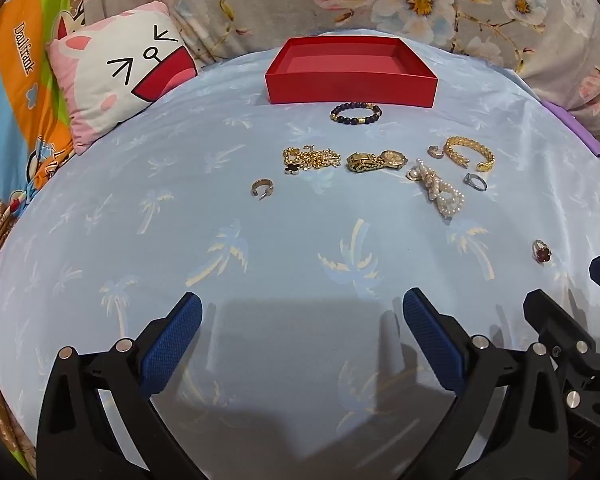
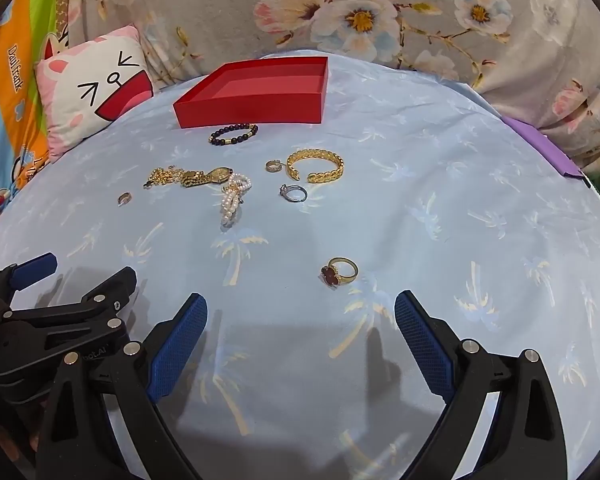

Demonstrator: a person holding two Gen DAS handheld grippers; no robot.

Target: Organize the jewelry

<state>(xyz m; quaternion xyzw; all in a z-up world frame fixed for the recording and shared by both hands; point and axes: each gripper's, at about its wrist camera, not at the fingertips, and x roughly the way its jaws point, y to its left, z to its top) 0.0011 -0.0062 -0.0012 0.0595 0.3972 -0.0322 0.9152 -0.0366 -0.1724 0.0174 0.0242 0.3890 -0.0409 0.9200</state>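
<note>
You are seeing the box [image 1: 352, 88] lying behind the bracelet [image 1: 356, 113]; the watch [image 1: 376, 160] is sitting between chain [image 1: 310, 158] and pearls [image 1: 440, 190].

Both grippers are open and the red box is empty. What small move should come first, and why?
Probably ease the right gripper forward and down to straddle the gold ring with the dark red clover. It lies alone on the blue sheet, the nearest piece ahead of that open gripper, well apart from the clustered jewelry. The red box holds nothing yet, so any piece can go first.
</note>
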